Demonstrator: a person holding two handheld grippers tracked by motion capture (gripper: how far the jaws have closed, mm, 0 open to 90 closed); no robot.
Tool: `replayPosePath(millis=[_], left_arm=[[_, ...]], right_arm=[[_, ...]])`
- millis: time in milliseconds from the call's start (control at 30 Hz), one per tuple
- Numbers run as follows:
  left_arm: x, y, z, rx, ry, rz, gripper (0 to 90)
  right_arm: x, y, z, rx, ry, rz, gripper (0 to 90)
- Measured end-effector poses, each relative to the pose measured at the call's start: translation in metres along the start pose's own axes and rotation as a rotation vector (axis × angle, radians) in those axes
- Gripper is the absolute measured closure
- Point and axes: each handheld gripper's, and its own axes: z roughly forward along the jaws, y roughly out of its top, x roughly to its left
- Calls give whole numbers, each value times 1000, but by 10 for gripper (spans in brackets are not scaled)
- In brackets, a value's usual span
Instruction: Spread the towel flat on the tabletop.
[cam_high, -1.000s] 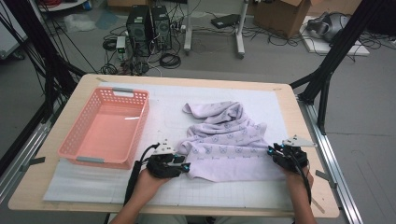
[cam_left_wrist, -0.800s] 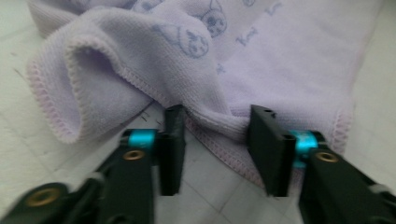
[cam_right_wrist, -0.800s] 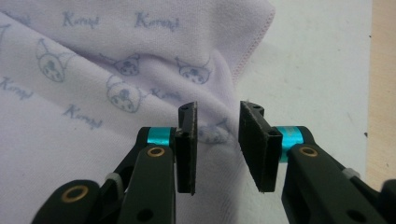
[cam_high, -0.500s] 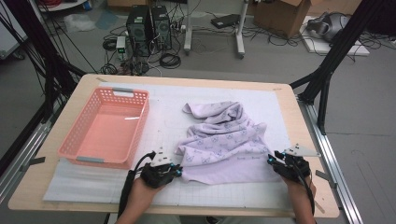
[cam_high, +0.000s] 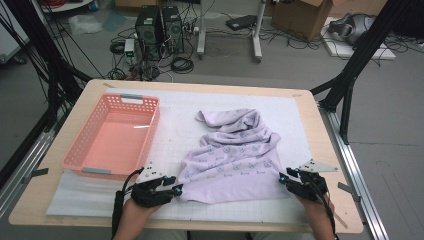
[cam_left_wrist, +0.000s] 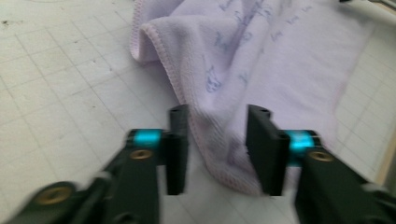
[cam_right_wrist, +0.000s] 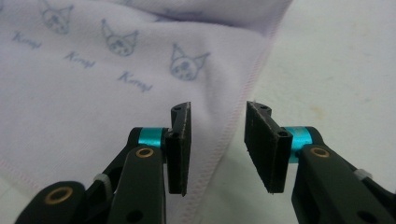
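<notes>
A lilac towel (cam_high: 235, 155) printed with small cat faces lies partly spread on the white grid mat (cam_high: 170, 125), bunched at its far end. My left gripper (cam_high: 175, 189) sits at the towel's near left corner. In the left gripper view, the left gripper (cam_left_wrist: 217, 140) has just been opening; the towel corner (cam_left_wrist: 261, 60) lies between its jaws, untouched by the pads. My right gripper (cam_high: 283, 178) is at the near right corner. In the right gripper view, the right gripper (cam_right_wrist: 218, 140) has also been opening, with the towel's stitched hem (cam_right_wrist: 236, 116) running between the parted jaws.
An empty pink plastic basket (cam_high: 80, 162) stands on the left side of the mat. The table's near edge (cam_high: 200, 227) runs just behind both hands. Computer cases, cables and boxes are on the floor beyond the table.
Both hands have drawn back toward the near edge, the left one also leftward. The towel's near edge has come closer and lies flatter.
</notes>
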Motion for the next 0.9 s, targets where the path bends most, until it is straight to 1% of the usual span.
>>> replayPosePath(millis=[67, 100, 133, 167, 200, 233, 267, 300, 333, 400, 467, 500, 567, 633, 700, 733, 767, 800, 833, 867, 900], left_arm=[[-1, 1, 5, 4, -3, 0, 515], [-1, 2, 7, 16, -7, 5, 515], [-3, 2, 10, 41, -9, 1, 539], [-4, 3, 12, 74, -3, 5, 603], [-4, 3, 12, 74, -3, 5, 662], [-5, 3, 14, 91, 9, 29, 736], [-7, 4, 15, 98, 6, 42, 814], [-7, 4, 15, 98, 6, 42, 830], [-8, 4, 12, 91, 4, 41, 839], [-11, 1, 5, 70, -29, 24, 844], [-14, -1, 0, 66, -45, 21, 844], [-15, -3, -4, 63, -59, 9, 844], [-19, -6, -10, 62, -88, -8, 845], [-23, -10, -15, 73, -122, -13, 844], [-25, -12, -17, 66, -128, -11, 824], [-26, -13, -19, 46, -122, -3, 824], [-26, -12, -20, 3, -107, 8, 671], [-22, -10, -22, -59, -72, -11, 575], [-19, -8, -23, -85, -61, -38, 490], [-14, -6, -22, -102, -61, -64, 463], [-10, -5, -20, -102, -60, -84, 433]], right_arm=[[3, -2, 2, 23, 8, -14, 607], [4, -4, 3, 32, 10, -19, 616], [4, -6, 2, 26, 14, -13, 641], [4, -7, 1, 25, 22, -8, 664], [4, -8, 0, 29, 28, -10, 726], [3, -8, -3, 37, 39, -9, 828], [2, -10, -6, 45, 50, -12, 857], [2, -10, -6, 45, 50, -12, 857], [3, -12, -13, 69, 38, -14, 866], [4, -16, -21, 80, 27, -22, 868], [5, -22, -33, 78, 24, -17, 868], [6, -25, -39, 75, 25, -10, 868], [8, -30, -51, 60, 42, 0, 868], [11, -34, -61, 59, 52, 2, 868], [14, -35, -67, 55, 54, -1, 856], [14, -35, -67, 55, 54, -1, 856], [16, -33, -70, 41, 44, 6, 722], [16, -32, -70, 34, 37, 15, 660], [15, -30, -69, 13, 34, 26, 644], [15, -27, -69, -8, 45, 39, 622], [15, -24, -67, -26, 44, 43, 576]])
